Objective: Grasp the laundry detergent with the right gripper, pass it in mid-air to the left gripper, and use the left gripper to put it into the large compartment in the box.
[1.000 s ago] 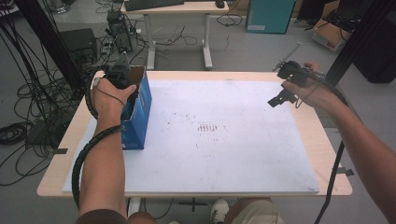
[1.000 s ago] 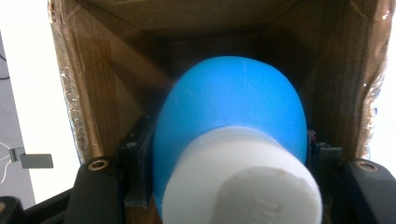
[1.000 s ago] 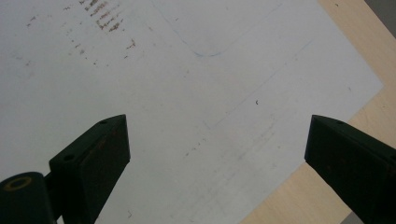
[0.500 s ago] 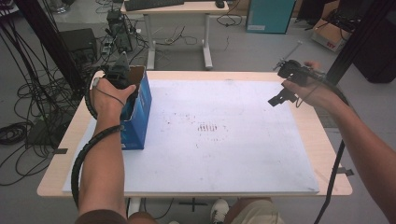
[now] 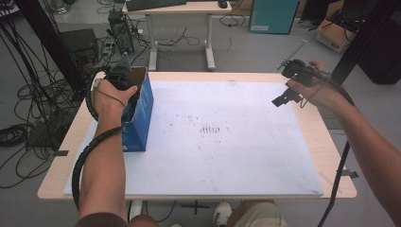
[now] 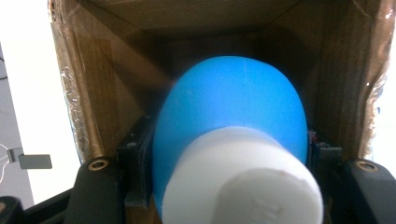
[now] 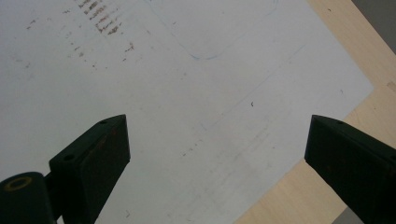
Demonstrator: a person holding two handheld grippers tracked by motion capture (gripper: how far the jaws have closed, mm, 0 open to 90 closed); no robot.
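Note:
A blue cardboard box [image 5: 142, 111] with an open top stands at the table's left side, on the white sheet [image 5: 227, 156]. My left gripper [image 5: 120, 75] reaches into the top of the box. In the left gripper view its jaws [image 6: 229, 147] are shut on a round blue object [image 6: 233, 98] with a white cylindrical end [image 6: 243, 182], held inside the brown box interior [image 6: 107, 70]. My right gripper [image 5: 283, 97] hovers over the sheet's far right corner. In the right gripper view it stands open [image 7: 215, 126] with nothing between its jaws, above the stained white sheet [image 7: 163, 93].
The wooden table [image 5: 326, 146] shows as a border around the sheet, with its edge [image 7: 336, 46] close to the right gripper. Cables [image 5: 28, 113] lie on the floor at the left. A second desk [image 5: 179, 9] and a teal cabinet [image 5: 274, 16] stand behind the table.

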